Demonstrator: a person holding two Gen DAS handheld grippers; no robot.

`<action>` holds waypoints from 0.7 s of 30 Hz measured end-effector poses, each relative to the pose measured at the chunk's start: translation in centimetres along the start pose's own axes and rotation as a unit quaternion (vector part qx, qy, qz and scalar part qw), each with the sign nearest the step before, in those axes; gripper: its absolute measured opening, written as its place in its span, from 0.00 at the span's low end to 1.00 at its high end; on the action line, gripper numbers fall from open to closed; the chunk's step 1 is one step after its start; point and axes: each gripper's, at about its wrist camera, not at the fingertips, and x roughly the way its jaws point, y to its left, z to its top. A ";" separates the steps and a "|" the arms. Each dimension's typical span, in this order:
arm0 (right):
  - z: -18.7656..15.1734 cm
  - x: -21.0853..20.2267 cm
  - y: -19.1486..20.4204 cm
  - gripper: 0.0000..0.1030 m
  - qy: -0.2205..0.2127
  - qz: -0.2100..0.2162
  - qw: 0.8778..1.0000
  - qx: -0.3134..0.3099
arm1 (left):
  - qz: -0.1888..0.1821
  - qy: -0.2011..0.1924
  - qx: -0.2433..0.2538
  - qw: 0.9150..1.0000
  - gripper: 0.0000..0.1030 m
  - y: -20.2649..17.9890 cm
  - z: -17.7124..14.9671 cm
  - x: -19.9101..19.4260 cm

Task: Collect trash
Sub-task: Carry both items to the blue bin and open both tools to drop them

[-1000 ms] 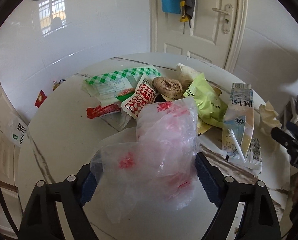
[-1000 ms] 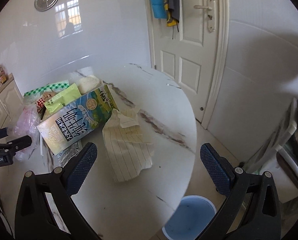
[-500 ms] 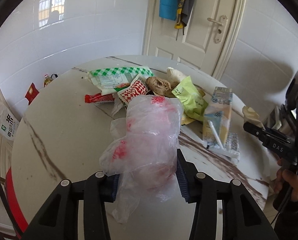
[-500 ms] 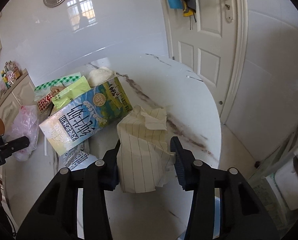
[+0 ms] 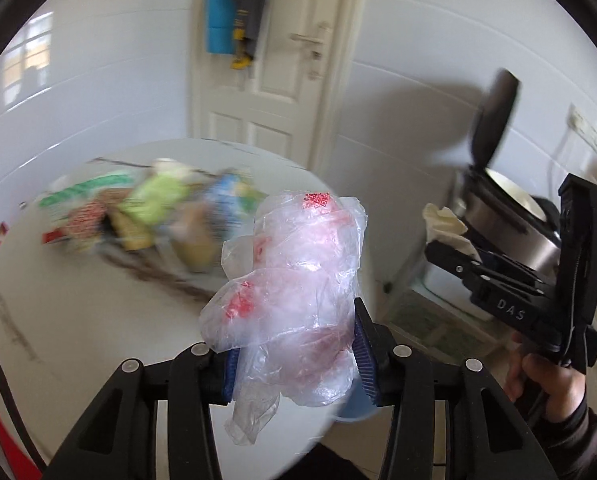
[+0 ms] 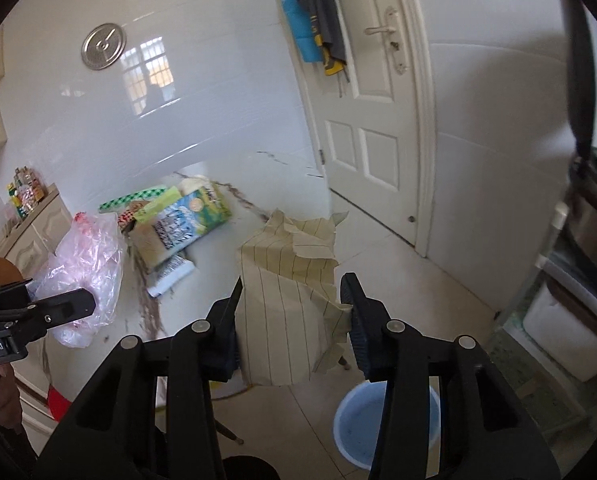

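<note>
My left gripper (image 5: 294,354) is shut on a crumpled clear plastic bag with red print (image 5: 294,280), lifted off the round marble table (image 5: 78,312). My right gripper (image 6: 294,316) is shut on a crumpled piece of cream lined paper (image 6: 286,292), held in the air beyond the table's edge. A blue bucket (image 6: 362,428) stands on the floor below it; in the left wrist view only a sliver of the bucket (image 5: 356,408) shows under the bag. The left gripper with its bag (image 6: 86,272) appears at the left of the right wrist view.
More trash stays piled on the table: a milk carton (image 6: 186,220), a green packet (image 5: 154,196), checked wrappers (image 6: 132,200). A white door (image 6: 374,120) is behind. A steel appliance (image 5: 510,220) stands at the right, a cabinet (image 6: 38,228) at the left. A hand (image 5: 546,380) holds the right gripper.
Both grippers closed on their trash, then lifted it off the table and swung right toward the table's edge and the bucket.
</note>
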 end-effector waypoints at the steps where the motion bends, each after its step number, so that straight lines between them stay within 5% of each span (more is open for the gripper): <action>1: -0.6 -0.8 -1.1 0.40 -0.002 -0.014 1.000 0.008 | -0.011 0.007 0.011 1.000 0.42 -1.5 -0.1 0.7; 7: -5.0 -3.7 -8.8 0.40 0.015 -0.099 0.992 0.080 | -0.067 0.072 0.066 0.993 0.42 -9.4 -1.1 6.6; 12: -7.9 -3.1 -13.6 0.40 0.047 -0.124 0.982 0.134 | -0.058 0.118 0.099 0.986 0.49 -13.3 -2.3 12.0; 21: -9.9 0.1 -17.0 0.41 0.083 -0.125 0.977 0.153 | -0.024 0.150 0.094 0.984 0.69 -14.5 -3.2 18.1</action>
